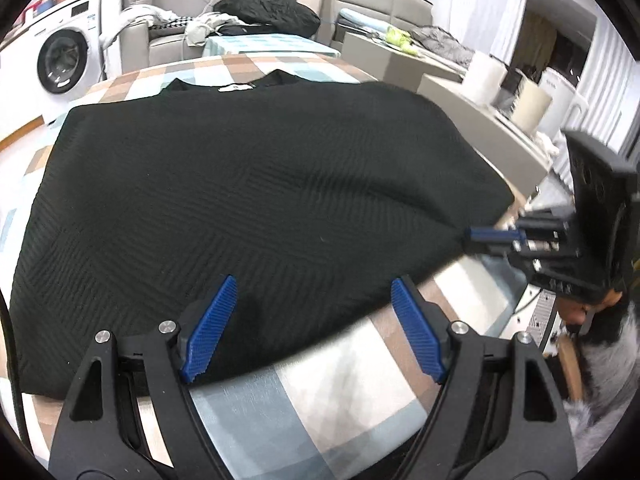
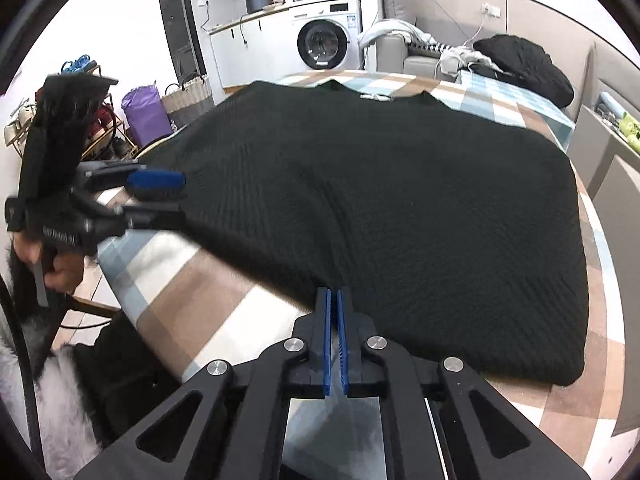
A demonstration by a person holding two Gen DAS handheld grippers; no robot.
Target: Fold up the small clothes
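While the left gripper (image 1: 312,328) holds its blue pads wide apart over the near hem, the right gripper (image 2: 333,300) is pinched tight on the hem of the black knit sweater (image 1: 248,192), which lies spread flat on the checked tablecloth (image 1: 320,392); a washing machine (image 2: 326,42) and grey sofa (image 2: 424,56) stand beyond
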